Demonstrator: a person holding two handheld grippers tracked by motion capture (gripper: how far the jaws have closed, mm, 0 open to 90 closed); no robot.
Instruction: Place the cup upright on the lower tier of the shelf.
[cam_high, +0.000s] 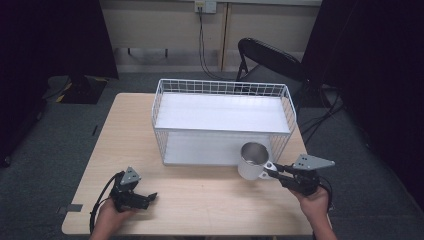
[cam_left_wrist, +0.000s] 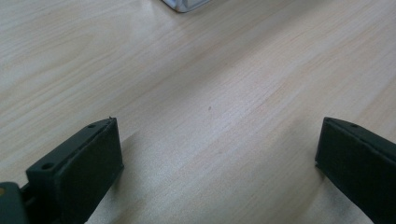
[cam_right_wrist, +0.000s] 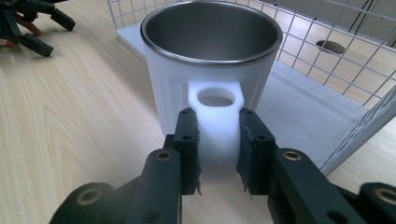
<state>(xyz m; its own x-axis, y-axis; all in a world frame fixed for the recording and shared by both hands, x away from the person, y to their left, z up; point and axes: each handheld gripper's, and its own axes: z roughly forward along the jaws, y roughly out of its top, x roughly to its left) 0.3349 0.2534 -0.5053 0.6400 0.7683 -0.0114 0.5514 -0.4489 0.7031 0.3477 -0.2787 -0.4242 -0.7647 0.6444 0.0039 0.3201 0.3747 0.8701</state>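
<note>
**Mug gripped by handle, basket placement pending**

High view: I had the right gripper clamped on the handle of the white mug, which sat at the front right of the table, just in front of the white wire basket. The mug was upright, mouth up, long axis vertical, handle pointing back toward my right hand. The left gripper rested low at the table's near-left, well apart from the mug.

Left gripper view: the jaws stood wide apart with bare wood between them and nothing held.

Right gripper view: both pads pinched the mug's white handle squarely, and the steel-lined rim faced up. The basket's mesh and shelf lay right behind. I couldn't tell whether the mug's base touched the table.

Progress, my read: grasp done. Carrying the mug into the basket and letting go looked still to do.
</note>
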